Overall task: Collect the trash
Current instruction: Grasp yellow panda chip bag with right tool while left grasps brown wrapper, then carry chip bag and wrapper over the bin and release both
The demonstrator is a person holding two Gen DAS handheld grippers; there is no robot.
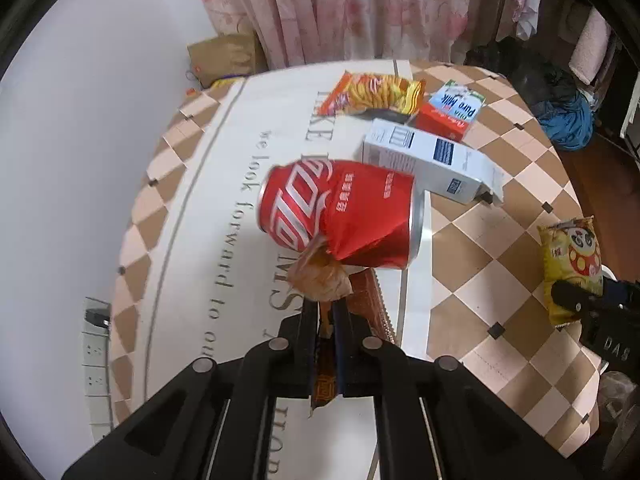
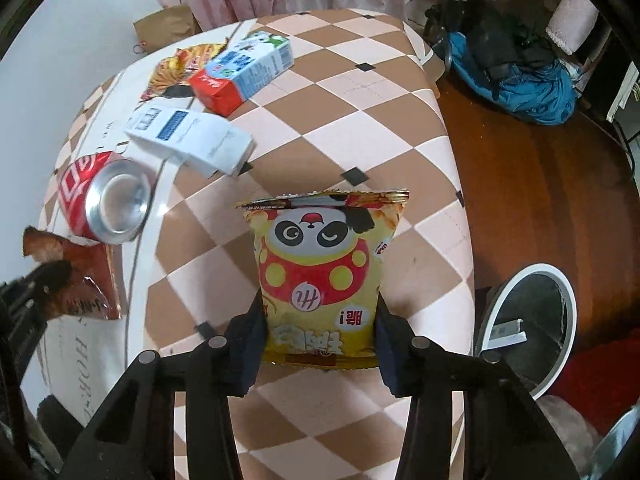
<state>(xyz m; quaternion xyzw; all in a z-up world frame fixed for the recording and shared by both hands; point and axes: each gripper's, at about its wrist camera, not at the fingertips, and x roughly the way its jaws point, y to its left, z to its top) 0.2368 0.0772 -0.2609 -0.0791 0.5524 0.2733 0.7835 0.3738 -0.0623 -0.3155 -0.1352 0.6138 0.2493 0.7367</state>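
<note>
My left gripper (image 1: 326, 316) clenched on a crumpled brown foil wrapper (image 1: 322, 280) beside the dented red soda can (image 1: 340, 212), my right gripper (image 2: 320, 320) grasping the yellow panda snack bag (image 2: 324, 264) above the checkered tablecloth (image 2: 400, 120)

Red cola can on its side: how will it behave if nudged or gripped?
The red cola can lies on its side, so a nudge would probably roll it. Its wall is already dented, so it looks empty and light. A gripper would likely crumple it further.
</note>
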